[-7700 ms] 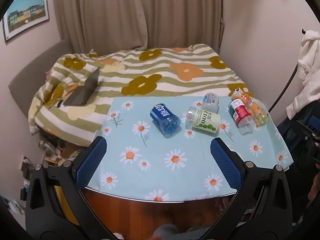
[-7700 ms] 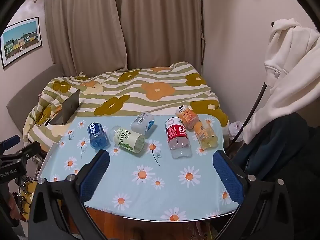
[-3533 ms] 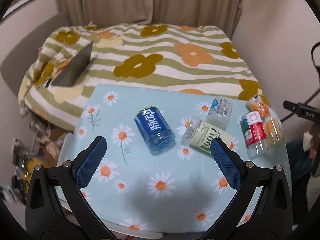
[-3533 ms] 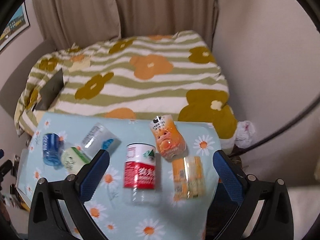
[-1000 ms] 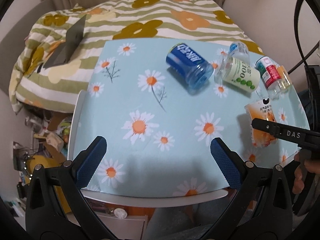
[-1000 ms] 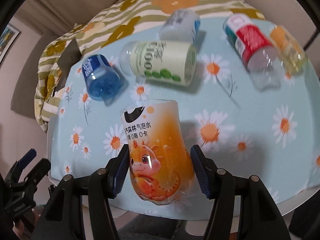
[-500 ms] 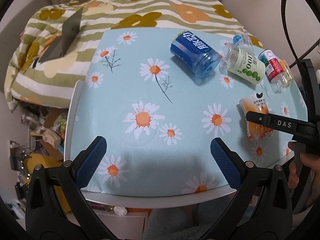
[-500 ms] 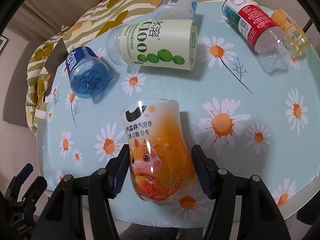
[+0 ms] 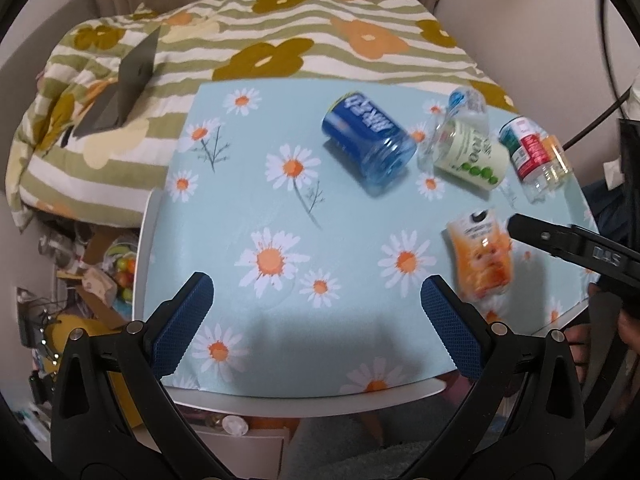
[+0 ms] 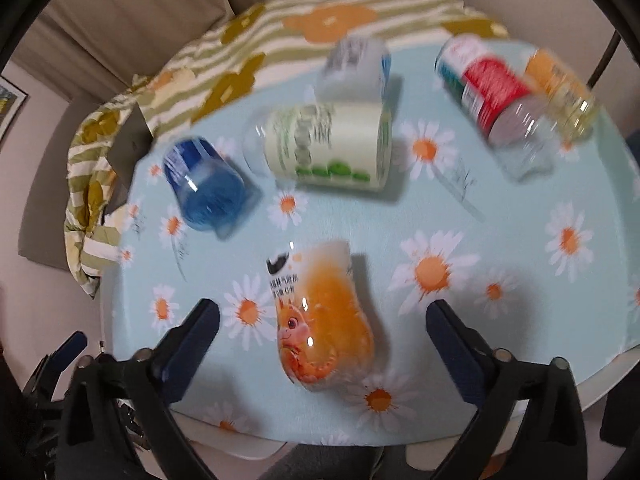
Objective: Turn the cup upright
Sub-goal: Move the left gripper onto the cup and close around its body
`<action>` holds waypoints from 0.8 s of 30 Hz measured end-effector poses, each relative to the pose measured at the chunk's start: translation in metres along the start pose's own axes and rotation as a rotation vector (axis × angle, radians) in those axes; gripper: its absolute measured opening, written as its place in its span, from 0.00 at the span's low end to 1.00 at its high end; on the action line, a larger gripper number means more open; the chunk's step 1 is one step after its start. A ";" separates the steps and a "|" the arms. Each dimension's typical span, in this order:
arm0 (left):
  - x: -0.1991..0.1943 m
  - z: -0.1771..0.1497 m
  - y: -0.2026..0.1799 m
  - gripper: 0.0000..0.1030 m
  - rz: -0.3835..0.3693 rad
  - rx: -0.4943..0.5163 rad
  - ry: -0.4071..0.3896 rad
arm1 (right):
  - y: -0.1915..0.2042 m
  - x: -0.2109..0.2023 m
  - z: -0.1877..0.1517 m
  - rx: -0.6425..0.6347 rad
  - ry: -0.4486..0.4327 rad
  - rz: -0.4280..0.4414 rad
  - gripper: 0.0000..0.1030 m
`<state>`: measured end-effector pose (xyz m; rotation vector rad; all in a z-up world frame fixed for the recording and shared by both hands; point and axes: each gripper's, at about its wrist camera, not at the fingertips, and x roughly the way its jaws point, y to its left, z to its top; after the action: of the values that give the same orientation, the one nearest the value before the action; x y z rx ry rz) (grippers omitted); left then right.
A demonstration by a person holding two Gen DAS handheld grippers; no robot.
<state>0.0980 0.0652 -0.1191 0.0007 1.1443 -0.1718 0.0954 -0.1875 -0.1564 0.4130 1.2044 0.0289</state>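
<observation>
The orange dragon-print cup (image 10: 320,320) stands upright on the daisy tablecloth (image 10: 460,240), between the wide-open jaws of my right gripper (image 10: 322,328), which no longer touch it. It also shows in the left wrist view (image 9: 482,258), at the table's right front, beside the right gripper's black arm (image 9: 572,244). My left gripper (image 9: 316,320) is open and empty over the table's front edge.
On their sides lie a blue cup (image 10: 204,188), a green-label cup (image 10: 328,148), a clear white-label cup (image 10: 356,68), a red-label cup (image 10: 492,96) and a yellow cup (image 10: 560,88). A striped floral bed (image 9: 280,52) lies beyond, with clutter on the floor (image 9: 100,272) at left.
My right gripper has opened and let go of the orange cup, which now stands on the table. The right camera is pulling back. The left gripper has barely moved.
</observation>
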 end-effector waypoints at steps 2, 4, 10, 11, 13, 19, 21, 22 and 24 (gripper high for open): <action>-0.005 0.006 -0.008 1.00 0.002 0.000 -0.006 | -0.005 -0.018 0.003 -0.020 -0.034 0.006 1.00; -0.005 0.014 -0.019 1.00 -0.007 -0.006 0.001 | -0.010 -0.030 0.005 -0.039 -0.049 0.001 1.00; 0.006 0.032 -0.064 1.00 -0.009 0.006 0.045 | -0.033 -0.052 0.010 -0.128 -0.056 -0.017 1.00; 0.008 0.033 -0.070 1.00 -0.009 0.005 0.054 | -0.039 -0.056 0.011 -0.151 -0.068 -0.034 1.00; 0.018 0.039 -0.090 1.00 -0.019 -0.001 0.093 | -0.051 -0.061 0.013 -0.179 -0.084 -0.054 1.00; 0.054 0.045 -0.132 1.00 -0.017 -0.025 0.202 | -0.085 -0.068 0.025 -0.216 -0.088 -0.041 1.00; 0.068 0.045 -0.140 1.00 -0.016 -0.042 0.240 | -0.096 -0.065 0.029 -0.228 -0.079 -0.042 1.00; 0.077 0.045 -0.144 1.00 -0.010 -0.057 0.262 | -0.102 -0.062 0.031 -0.238 -0.073 -0.047 1.00; 0.089 0.045 -0.148 1.00 0.000 -0.072 0.289 | -0.112 -0.055 0.034 -0.251 -0.061 -0.055 1.00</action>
<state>0.1546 -0.0964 -0.1678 -0.0397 1.4380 -0.1325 0.0842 -0.3143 -0.1332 0.1595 1.1351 0.1183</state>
